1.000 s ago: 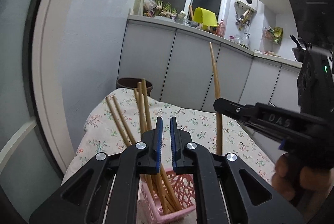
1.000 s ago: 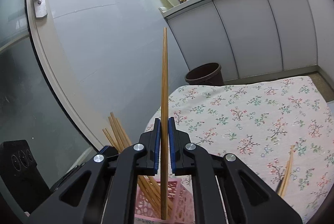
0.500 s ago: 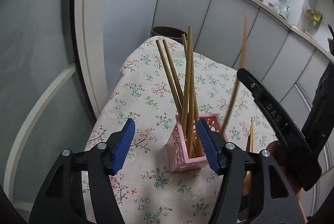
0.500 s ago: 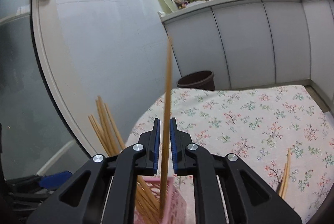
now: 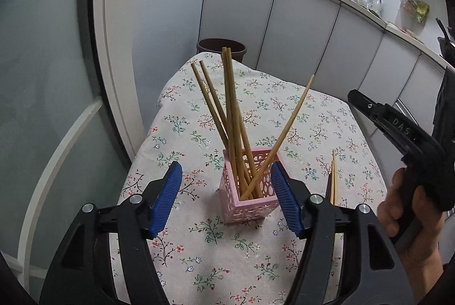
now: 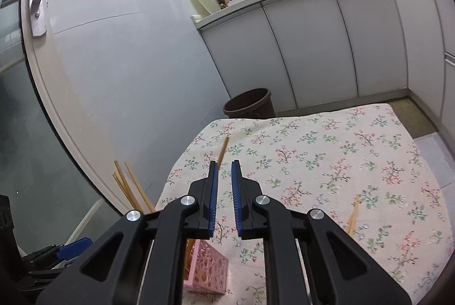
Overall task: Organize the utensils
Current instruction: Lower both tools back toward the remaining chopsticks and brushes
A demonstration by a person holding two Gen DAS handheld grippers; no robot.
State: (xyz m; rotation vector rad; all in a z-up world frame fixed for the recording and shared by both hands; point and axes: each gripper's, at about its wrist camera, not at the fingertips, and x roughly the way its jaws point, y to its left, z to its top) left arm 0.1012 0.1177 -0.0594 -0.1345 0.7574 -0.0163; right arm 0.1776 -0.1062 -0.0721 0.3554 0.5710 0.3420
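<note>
A pink perforated holder stands on the floral tablecloth with several wooden chopsticks upright in it; one chopstick leans out to the right. My left gripper is open, its blue pads either side of the holder, apart from it. My right gripper is open a little and empty above the holder; it also shows at the right of the left wrist view. Two loose chopsticks lie on the cloth right of the holder.
A brown waste bin stands past the table's far edge. White cabinets with a cluttered counter run behind. A glass door with a handle is at the left.
My right gripper let go of the chopstick, which now leans in the holder, and drew back. My left gripper opened wide and pulled back from the holder.
</note>
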